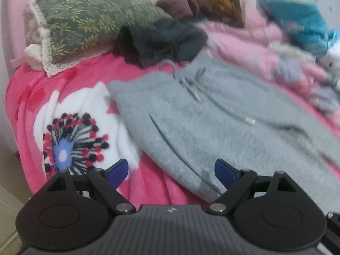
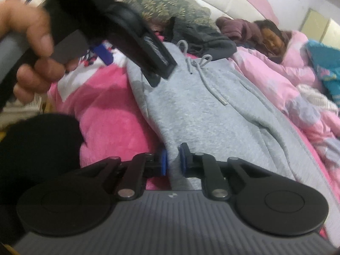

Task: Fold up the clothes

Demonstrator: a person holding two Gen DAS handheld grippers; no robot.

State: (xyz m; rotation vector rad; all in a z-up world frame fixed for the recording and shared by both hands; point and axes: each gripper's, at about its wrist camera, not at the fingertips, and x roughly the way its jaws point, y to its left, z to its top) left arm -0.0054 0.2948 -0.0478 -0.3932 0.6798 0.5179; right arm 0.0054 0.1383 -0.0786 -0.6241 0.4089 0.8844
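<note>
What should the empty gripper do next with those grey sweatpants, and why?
Probably close on the sweatpants' near edge. The right gripper is already shut on a fold of the grey cloth, while the left gripper stands open over the edge, holding nothing. Folding likely needs both ends gripped.

sweatpants [image 1: 212, 127] light heather grey, grey drawstring [image 1: 191, 87] with pale tips, small white tag [image 1: 250, 121]. blanket [image 1: 29, 114] hot pink with a big white flower, centre pale blue ringed by black, red and white dots. pillow [image 1: 85, 19] dark green with yellow-olive leaf print, white lace edge. dark grey garment [image 1: 165, 38], maroon one [image 1: 180, 4] behind it. quilt [image 1: 244, 42] pale pink with grey patches; teal cloth [image 1: 301, 23]. gripper pads [image 1: 225, 173] blue, bodies black.
</note>
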